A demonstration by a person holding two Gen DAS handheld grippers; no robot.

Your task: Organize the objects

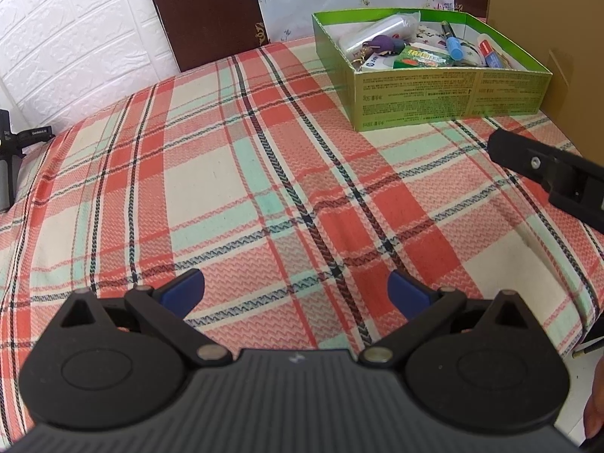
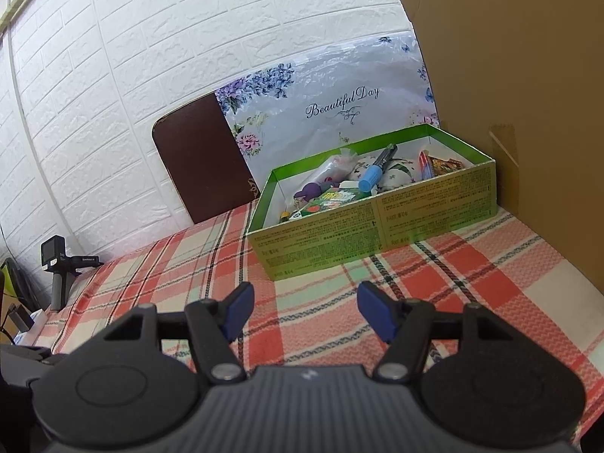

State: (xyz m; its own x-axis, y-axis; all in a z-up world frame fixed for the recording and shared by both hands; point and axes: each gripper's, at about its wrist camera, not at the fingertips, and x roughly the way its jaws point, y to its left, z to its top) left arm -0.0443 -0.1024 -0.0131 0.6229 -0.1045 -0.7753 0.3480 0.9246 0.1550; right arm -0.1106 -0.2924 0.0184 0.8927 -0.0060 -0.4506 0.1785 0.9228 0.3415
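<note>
On the plaid tablecloth [image 1: 234, 173] in red, cream and mint that covers the table, I count one green cardboard box [image 1: 449, 94], standing at the far right, and it holds all the small things. My two grippers hover over bare cloth: my left gripper [image 1: 296, 288] has its jaws spread wide with nothing between the blue pads [image 1: 185, 288], and my right gripper [image 2: 305, 309] likewise has its jaws wide and empty, nearer the box. In the left wrist view a black part of my right gripper pokes in from the right edge. Inside the box I can pick out one white roll or tube [image 1: 377, 32], one purple figure keychain [image 1: 385, 45], one flat green packet [image 1: 422, 58], one blue-capped marker [image 1: 455, 49], one dark pen [image 2: 387, 154], one glue-like bottle with a red top [image 1: 487, 47] and a floral white pouch [image 2: 396, 171] under them. Behind the box, one flowered plastic bag printed "Beautiful Day" [image 2: 339, 105] hangs over one dark brown chair back [image 1: 204, 11], and one tall brown cardboard panel [image 2: 528, 75] stands just beside the box on the right. The wall [image 2: 151, 56] is white embossed brick. At the far left edge of the table one small camera on a handle [image 2: 56, 264] stands upright. The box's near wall hides the lower contents, the print on it is too small to read, and the things at the right end of the box blur together; the left table edge is cut off in both views.
</note>
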